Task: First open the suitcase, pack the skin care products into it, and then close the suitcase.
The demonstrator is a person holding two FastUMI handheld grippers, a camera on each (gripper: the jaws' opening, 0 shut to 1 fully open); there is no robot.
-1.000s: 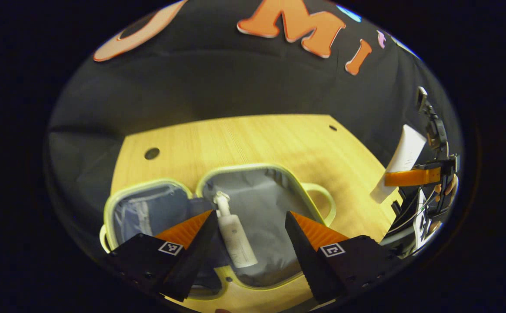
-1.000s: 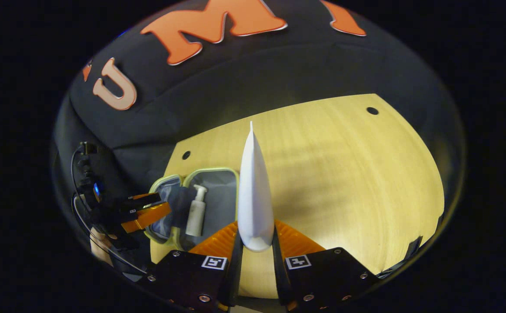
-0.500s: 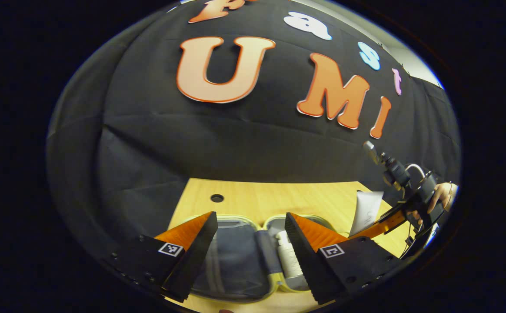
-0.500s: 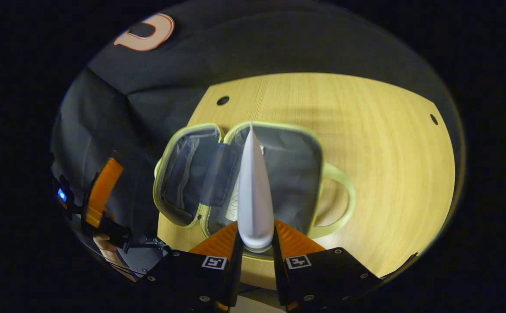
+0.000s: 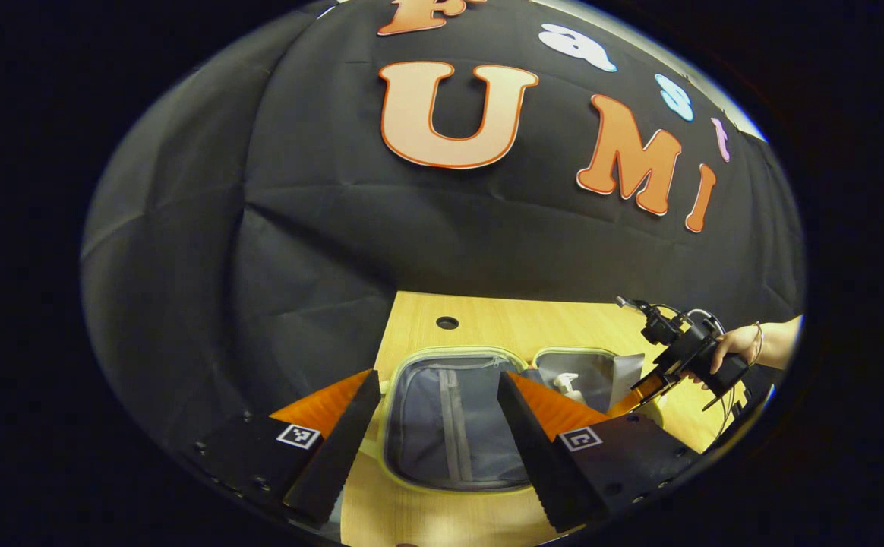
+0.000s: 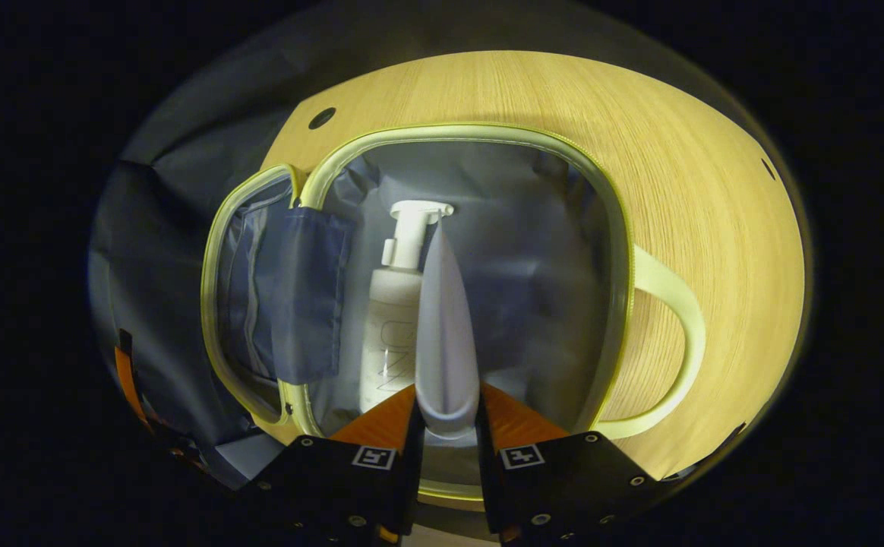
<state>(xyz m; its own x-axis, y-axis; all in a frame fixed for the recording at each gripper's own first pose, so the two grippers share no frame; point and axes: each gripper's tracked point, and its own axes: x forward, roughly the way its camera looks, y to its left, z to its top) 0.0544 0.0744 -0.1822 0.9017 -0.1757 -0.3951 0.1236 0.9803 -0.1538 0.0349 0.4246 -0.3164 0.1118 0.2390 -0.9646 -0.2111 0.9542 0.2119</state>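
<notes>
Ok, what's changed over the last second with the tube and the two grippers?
The right gripper, shut on the white tube, carried it from above the bare table down over the open suitcase, beside the pump bottle. The left gripper drew back from the bottle, open. Bottle and suitcase stayed put.

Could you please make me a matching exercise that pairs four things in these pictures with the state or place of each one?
Things:
1. pump bottle
2. white tube
3. left hand-held gripper
4. suitcase

States or places:
A. open and holding nothing, above the lid half
B. lying open flat on the wooden table
C. clamped between the fingers of the right hand-held gripper, over the open case
D. lying on the grey lining inside the case

Pairs: 1-D, 2-C, 3-A, 4-B
</notes>
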